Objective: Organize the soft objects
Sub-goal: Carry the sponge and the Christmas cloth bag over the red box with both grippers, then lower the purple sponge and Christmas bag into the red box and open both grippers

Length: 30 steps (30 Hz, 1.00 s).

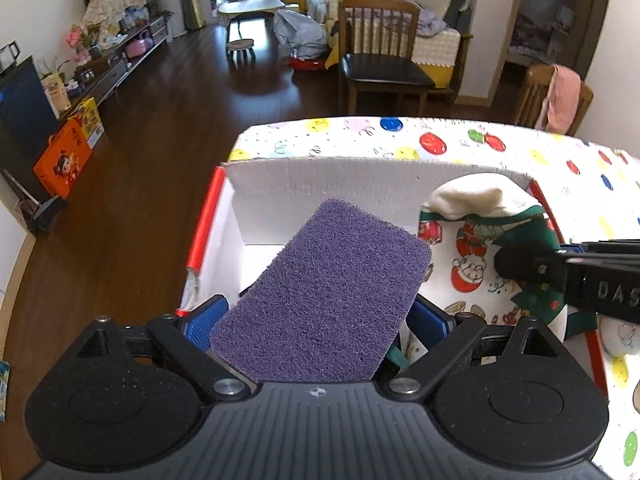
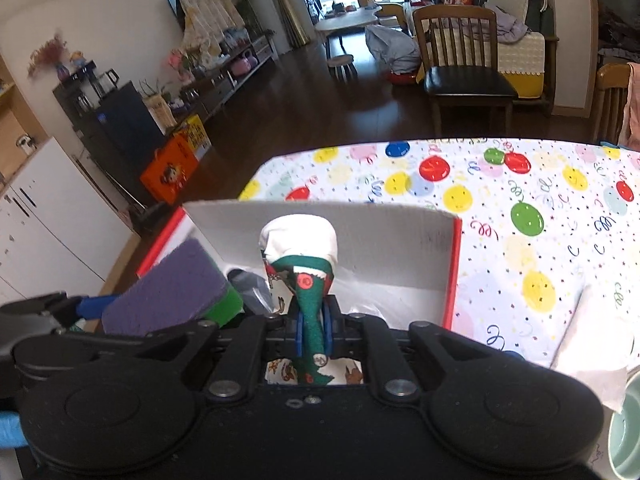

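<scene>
My left gripper (image 1: 316, 320) is shut on a purple scouring sponge (image 1: 324, 300) with a green underside (image 2: 224, 308), held tilted over the left part of a white cardboard box with red edges (image 1: 328, 188). My right gripper (image 2: 314, 328) is shut on a Christmas-print cloth item, white and green (image 2: 308, 280), held over the right part of the same box (image 2: 400, 240). The cloth also shows in the left wrist view (image 1: 472, 240), with the right gripper's black finger (image 1: 532, 266) on it. The sponge shows at the left in the right wrist view (image 2: 168, 288).
The box stands on a table with a balloon-print cloth (image 2: 520, 200). A white sheet (image 2: 592, 340) and a pale green cup rim (image 2: 624, 432) lie at the right. Wooden chairs (image 1: 380, 52) stand beyond the table's far edge.
</scene>
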### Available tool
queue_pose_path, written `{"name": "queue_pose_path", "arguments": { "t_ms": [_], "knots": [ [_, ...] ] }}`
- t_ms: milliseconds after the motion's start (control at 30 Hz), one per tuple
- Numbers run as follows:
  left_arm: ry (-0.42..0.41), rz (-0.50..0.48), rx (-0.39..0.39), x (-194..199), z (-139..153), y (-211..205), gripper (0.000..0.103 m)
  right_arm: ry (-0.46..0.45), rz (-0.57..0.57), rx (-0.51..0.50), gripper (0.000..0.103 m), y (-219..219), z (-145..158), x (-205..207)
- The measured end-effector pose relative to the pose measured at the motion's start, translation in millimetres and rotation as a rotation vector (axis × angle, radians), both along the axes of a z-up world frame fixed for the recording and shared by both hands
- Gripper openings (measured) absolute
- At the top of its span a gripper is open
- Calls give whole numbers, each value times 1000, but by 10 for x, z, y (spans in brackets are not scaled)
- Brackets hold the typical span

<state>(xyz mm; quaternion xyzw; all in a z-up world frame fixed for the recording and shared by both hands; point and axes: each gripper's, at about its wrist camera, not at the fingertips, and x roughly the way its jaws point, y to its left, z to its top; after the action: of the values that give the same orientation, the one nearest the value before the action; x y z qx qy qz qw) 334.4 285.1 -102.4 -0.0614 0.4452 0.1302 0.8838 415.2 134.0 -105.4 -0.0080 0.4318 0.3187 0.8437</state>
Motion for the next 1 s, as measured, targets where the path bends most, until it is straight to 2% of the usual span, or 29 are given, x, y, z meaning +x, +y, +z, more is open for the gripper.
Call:
{"name": "queue_pose_path", "arguments": {
  "t_ms": [133, 400, 567, 600, 733, 900, 1000],
  "knots": [
    [27, -25, 15, 80, -101, -48, 96, -8, 13, -50, 15, 52, -89, -18],
    [87, -49, -12, 191, -252, -12, 96, -37, 53, -123, 26, 107, -129, -60],
    [116, -59, -26, 227, -330, 5, 96, -46, 63, -136, 50, 87, -119, -122],
    [118, -59, -29, 241, -344, 10, 96, -46, 67, -137, 51, 87, -114, -130],
    [118, -77, -14, 239, -362, -12, 96, -61, 76, -138, 63, 72, -75, -150],
    [89, -106, 14, 170, -307, -55, 96, -73, 75, -120, 64, 11, -32, -188],
    [70, -108, -1, 118, -249, -43, 96, -83, 76, -97, 71, -37, 24, -241]
  ]
}}
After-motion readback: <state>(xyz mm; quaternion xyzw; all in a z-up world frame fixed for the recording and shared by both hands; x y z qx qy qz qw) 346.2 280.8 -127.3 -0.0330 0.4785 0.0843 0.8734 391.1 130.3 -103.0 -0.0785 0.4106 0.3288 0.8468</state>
